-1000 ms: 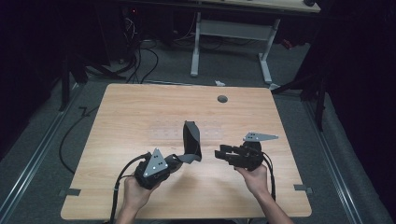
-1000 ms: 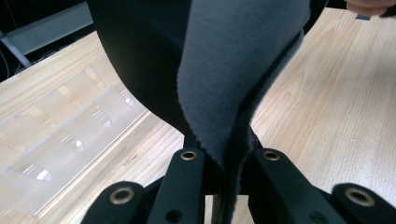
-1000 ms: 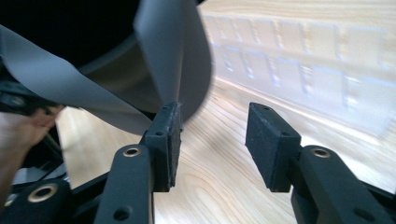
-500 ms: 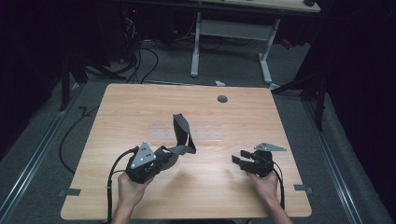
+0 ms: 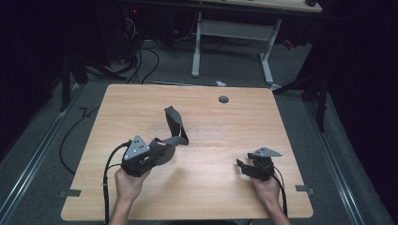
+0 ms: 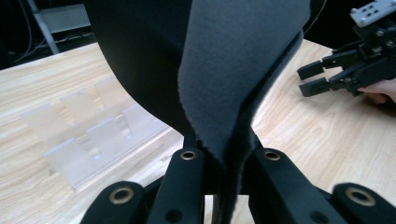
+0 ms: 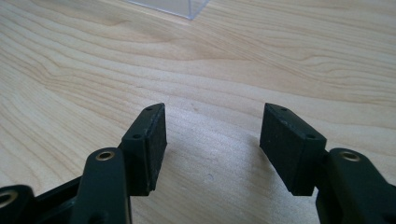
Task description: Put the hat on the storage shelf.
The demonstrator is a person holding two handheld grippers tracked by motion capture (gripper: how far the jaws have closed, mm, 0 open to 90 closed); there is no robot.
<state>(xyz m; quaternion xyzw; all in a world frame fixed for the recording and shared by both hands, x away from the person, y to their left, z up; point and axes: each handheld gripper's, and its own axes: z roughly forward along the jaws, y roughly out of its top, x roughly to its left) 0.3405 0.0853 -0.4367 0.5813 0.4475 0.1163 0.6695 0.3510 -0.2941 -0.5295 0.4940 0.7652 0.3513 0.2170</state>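
Two grippers farther apart than before, left gripper (image 5: 162, 146) pinching dark felt piece (image 5: 174, 123), right gripper (image 5: 244, 167) fingers spread.

- The high view looks forward and down from above the person's side, taking in the whole wooden bench (image 5: 206, 122) from well back, with floor and a second desk (image 5: 234, 9) beyond its far edge.
- The left gripper view sits very close behind the left claw (image 6: 224, 161), low over the bench (image 6: 322, 130), facing right across it; the right claw (image 6: 322, 77) appears farther off, as it does at near right in the high view (image 5: 245, 168).
- The right gripper view rides just above the bench (image 7: 233, 60), close behind the right claw (image 7: 212, 144), angled down at the wood.
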